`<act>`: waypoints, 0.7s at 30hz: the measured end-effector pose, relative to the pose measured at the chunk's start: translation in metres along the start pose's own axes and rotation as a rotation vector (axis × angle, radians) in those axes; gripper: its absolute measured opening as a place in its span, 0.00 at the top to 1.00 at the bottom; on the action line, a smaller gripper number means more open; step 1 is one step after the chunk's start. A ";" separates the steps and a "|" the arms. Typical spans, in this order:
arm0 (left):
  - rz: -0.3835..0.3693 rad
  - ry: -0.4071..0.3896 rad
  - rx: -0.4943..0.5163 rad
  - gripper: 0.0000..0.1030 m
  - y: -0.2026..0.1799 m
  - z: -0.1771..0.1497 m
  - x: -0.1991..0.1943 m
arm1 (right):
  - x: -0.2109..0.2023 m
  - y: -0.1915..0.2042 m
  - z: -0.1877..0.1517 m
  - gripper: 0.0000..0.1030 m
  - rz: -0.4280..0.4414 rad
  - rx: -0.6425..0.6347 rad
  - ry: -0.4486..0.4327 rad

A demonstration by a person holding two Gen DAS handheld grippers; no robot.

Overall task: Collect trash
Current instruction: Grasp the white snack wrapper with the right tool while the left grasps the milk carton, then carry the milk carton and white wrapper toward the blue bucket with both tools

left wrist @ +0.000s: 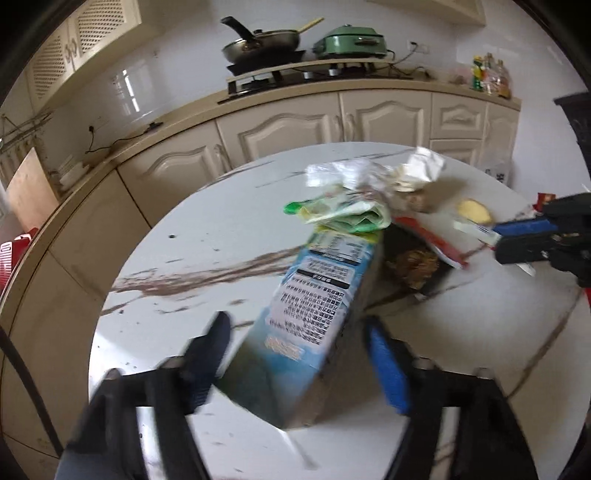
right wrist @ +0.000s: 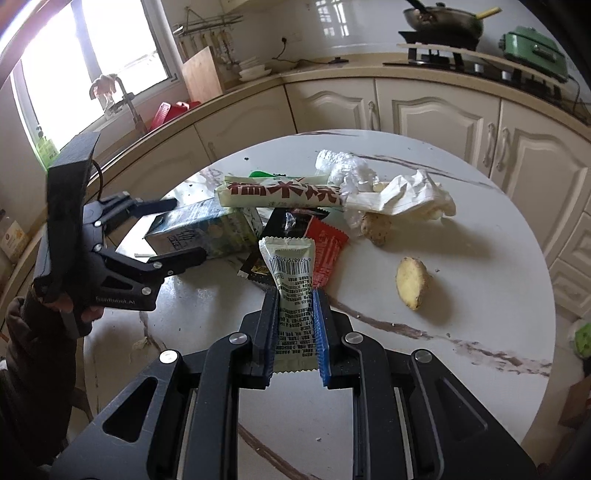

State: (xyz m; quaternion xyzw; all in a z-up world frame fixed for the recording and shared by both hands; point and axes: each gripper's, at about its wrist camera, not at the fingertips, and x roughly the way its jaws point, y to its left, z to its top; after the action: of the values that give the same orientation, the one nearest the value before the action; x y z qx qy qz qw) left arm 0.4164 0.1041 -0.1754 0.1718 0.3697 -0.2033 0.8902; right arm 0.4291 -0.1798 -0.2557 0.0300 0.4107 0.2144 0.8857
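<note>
A blue and white milk carton (left wrist: 314, 306) lies on the round marble table (left wrist: 177, 258). My left gripper (left wrist: 299, 328) is open with its fingers on either side of the carton; it shows from the right wrist view (right wrist: 184, 229) around the carton (right wrist: 207, 229). My right gripper (right wrist: 295, 299) is shut on a pale green sachet wrapper (right wrist: 291, 273) and shows at the right edge of the left wrist view (left wrist: 496, 240). A green-white wrapper (right wrist: 277, 194), a red and black wrapper (right wrist: 325, 240), crumpled tissue (right wrist: 406, 197) and clear plastic (right wrist: 343, 166) lie piled beyond.
Two pieces of ginger (right wrist: 412, 282) (right wrist: 376, 229) lie on the table's right side. Cream kitchen cabinets (right wrist: 424, 110) curve behind the table, with a wok (right wrist: 443, 18) and a green electric pot (right wrist: 535, 48) on the counter. A sink and window are at left.
</note>
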 end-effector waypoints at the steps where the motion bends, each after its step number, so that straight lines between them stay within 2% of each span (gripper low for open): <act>1: -0.001 0.009 -0.003 0.55 0.005 0.010 -0.002 | 0.000 0.001 0.000 0.83 -0.002 0.002 0.001; 2: -0.006 0.012 -0.013 0.67 0.002 0.011 -0.004 | -0.001 0.001 0.000 0.83 -0.001 0.003 -0.001; 3: -0.018 0.018 -0.035 0.67 0.001 0.009 -0.006 | -0.002 0.002 0.000 0.83 -0.001 0.003 -0.003; 4: -0.007 0.026 -0.047 0.67 -0.003 0.018 -0.006 | -0.002 0.004 -0.001 0.83 0.000 0.004 -0.004; 8: 0.059 0.032 -0.087 0.67 -0.019 0.015 -0.022 | -0.003 0.008 -0.004 0.83 0.007 0.004 -0.004; 12: 0.070 0.006 -0.146 0.67 -0.041 0.024 -0.064 | -0.014 0.010 -0.009 0.83 0.016 0.004 -0.014; 17: 0.079 -0.052 -0.157 0.67 -0.076 0.033 -0.104 | -0.045 0.001 -0.014 0.83 0.023 0.019 -0.062; 21: 0.092 -0.072 -0.127 0.67 -0.115 0.045 -0.122 | -0.076 -0.016 -0.024 0.83 0.020 0.036 -0.103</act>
State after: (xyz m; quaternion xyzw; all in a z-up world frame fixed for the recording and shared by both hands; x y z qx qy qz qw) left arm 0.3078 0.0137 -0.0746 0.1243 0.3413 -0.1444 0.9204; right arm 0.3739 -0.2285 -0.2203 0.0612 0.3679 0.2141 0.9028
